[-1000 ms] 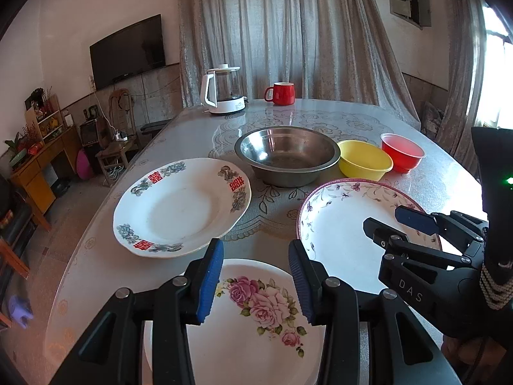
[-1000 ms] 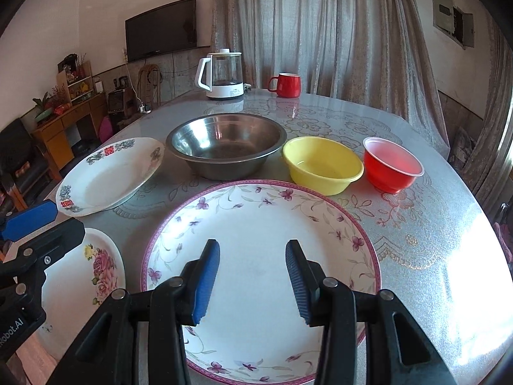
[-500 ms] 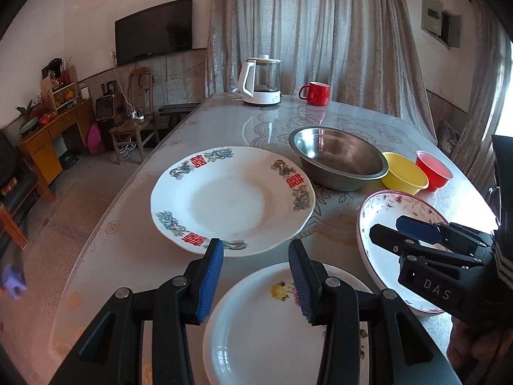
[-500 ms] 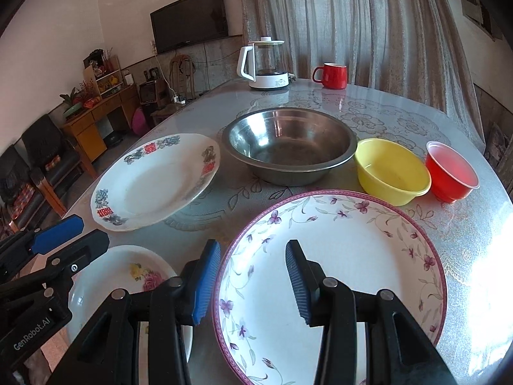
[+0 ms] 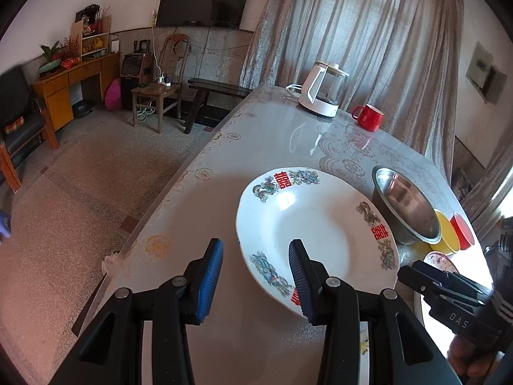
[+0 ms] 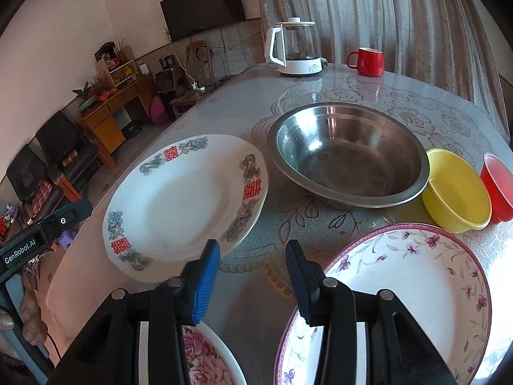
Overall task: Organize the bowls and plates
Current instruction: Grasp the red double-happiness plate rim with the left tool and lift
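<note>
A white plate with red characters [image 5: 307,224] [image 6: 182,205] lies near the table's left edge. My left gripper [image 5: 255,276] hangs over its near-left rim. Its jaws are opening, the rim shows between them, and neither pad presses on it. My right gripper [image 6: 253,277] is open over bare table, between that plate, a purple-flowered plate [image 6: 416,288] and a rose plate [image 6: 205,356]. Behind them stand a steel bowl [image 6: 349,157], a yellow bowl [image 6: 455,192] and a red bowl [image 6: 497,186].
A white kettle [image 6: 295,48] and a red mug [image 6: 368,61] stand at the table's far end. The table's left edge [image 5: 154,218] drops to the floor just left of my left gripper. A hand [image 6: 29,324] holds the left gripper.
Both grippers swung left. The left one went from over the rose plate to the red-character plate's rim. The right one left the purple-flowered plate for the gap between the plates.
</note>
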The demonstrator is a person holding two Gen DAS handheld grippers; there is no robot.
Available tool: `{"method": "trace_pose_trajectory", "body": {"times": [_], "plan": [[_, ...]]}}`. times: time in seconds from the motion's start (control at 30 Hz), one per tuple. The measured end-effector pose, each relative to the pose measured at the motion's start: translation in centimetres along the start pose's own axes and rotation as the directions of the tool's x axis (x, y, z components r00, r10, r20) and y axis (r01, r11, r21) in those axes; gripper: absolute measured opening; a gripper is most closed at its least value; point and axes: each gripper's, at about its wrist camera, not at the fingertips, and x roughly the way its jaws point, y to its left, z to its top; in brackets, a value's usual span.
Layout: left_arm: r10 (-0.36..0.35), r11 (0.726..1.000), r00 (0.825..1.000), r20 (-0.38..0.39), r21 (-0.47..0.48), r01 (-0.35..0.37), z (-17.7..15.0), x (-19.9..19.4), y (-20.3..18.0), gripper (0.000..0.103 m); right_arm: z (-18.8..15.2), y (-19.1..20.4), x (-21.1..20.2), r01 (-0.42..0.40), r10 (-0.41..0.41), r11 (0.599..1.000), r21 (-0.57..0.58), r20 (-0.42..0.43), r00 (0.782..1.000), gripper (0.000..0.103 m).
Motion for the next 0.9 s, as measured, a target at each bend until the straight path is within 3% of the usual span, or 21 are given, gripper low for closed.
{"method": "trace_pose_trajectory", "body": {"times": [0.13, 0.4, 0.63, 0.73, 0.9], "plan": [[-0.039, 0.999, 0.999, -0.027, -0.038, 0.038, 1.1, 2.2, 1.0, 0.049, 0.7, 0.0, 1.4, -0.004, 0.004, 1.0, 0.005, -0.026, 1.0, 0.043], [-0.105, 0.994, 0.991, -0.085, -0.033, 0.103, 2.7, 5.9, 0.7, 0.047, 1.6, -0.1, 3.0, -0.008, 0.009, 1.0, 0.02, -0.054, 0.998, 0.043], [-0.099, 0.995, 0.984, -0.15, -0.015, 0.098, 3.8, 9.0, -0.1, 0.041, 2.1, 0.0, 4.3, -0.02, 0.021, 1.0, 0.017, -0.073, 0.997, 0.043], [-0.069, 0.997, 0.985, -0.158, 0.012, 0.071, 3.9, 9.6, -0.3, 0.034, 2.3, 0.2, 5.0, -0.03, 0.031, 0.999, 0.01, -0.085, 0.996, 0.043], [-0.049, 0.997, 0.987, -0.154, 0.058, 0.059, 3.1, 9.0, -0.4, 0.03, 2.4, 0.9, 5.4, -0.046, 0.042, 0.998, -0.032, -0.102, 0.994, 0.033]]}}
